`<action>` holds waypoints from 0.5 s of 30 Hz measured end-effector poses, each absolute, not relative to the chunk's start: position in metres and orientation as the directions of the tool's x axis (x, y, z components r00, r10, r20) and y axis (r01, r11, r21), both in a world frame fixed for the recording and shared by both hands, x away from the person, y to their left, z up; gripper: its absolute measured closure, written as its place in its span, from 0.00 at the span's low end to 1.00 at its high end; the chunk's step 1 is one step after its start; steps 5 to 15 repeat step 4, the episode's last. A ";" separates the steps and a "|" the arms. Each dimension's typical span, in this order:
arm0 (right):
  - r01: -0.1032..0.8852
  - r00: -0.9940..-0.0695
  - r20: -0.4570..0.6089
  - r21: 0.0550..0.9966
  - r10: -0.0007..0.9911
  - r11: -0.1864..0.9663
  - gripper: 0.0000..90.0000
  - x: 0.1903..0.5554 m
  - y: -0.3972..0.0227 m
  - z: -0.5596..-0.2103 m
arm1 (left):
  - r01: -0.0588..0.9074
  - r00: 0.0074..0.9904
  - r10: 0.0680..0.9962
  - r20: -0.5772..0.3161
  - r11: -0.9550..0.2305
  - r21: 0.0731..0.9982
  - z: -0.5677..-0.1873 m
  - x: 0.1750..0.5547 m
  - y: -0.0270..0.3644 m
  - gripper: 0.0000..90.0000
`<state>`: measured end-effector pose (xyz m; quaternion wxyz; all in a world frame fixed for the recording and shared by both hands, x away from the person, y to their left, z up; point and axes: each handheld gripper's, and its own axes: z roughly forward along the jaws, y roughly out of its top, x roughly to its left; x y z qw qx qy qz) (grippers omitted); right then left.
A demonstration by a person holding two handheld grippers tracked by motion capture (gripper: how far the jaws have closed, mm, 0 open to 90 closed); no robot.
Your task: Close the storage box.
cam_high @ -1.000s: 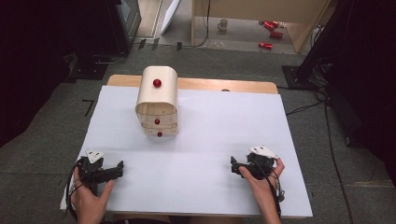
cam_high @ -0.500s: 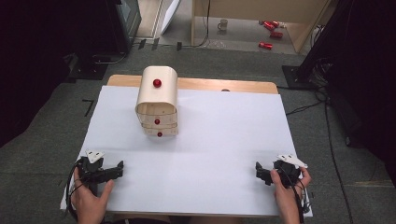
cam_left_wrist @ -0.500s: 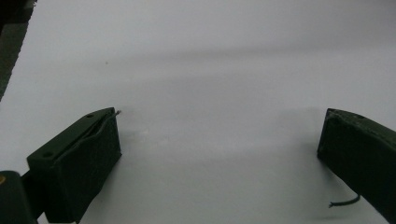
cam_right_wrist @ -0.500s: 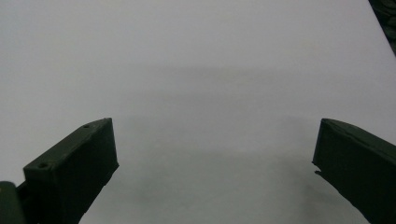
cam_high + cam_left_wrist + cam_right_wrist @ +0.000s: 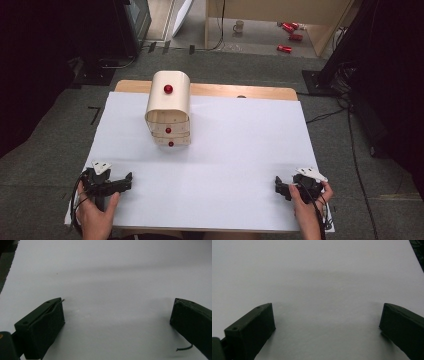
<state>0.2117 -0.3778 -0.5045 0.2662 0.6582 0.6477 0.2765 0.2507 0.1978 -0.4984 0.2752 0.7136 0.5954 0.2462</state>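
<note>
White sheet (image 5: 235,165) covers nearly the whole counter (image 5: 225,91), whose wooden edge shows as a thin strip along the top. A pale wooden chest (image 5: 168,107) stands left of centre in the upper half of the high view, with a red knob (image 5: 168,89) on its rounded top and two smaller red knobs on the drawer fronts below. No writing or label can be read on it or on the sheet.

Left claw (image 5: 112,185) rests at the lower left of the high view, its hand (image 5: 95,215) cut off by the bottom edge. Right claw (image 5: 285,189) sits at the lower right, its hand (image 5: 307,210) also cut off. Both lie well apart from the chest.

In each gripper view the black jaws stand wide apart over bare white sheet, so both claws are released and grasp nothing. A thin dark strand by the left claw's jaw at lower right is probably a stray wire (image 5: 184,348).

Red objects on the floor at the top are too small to identify.
</note>
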 end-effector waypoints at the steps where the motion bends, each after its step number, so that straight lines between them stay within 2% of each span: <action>1: 0.704 0.006 0.018 0.710 1.000 -0.017 0.00 0.212 -0.378 -0.505 | 0.714 0.170 0.985 0.024 -0.140 0.686 -0.498 0.251 0.198 0.00; 15: 0.705 0.008 0.018 0.709 1.000 -0.019 0.00 0.212 -0.378 -0.505 | 0.714 0.170 0.985 0.024 -0.139 0.686 -0.498 0.251 0.198 0.00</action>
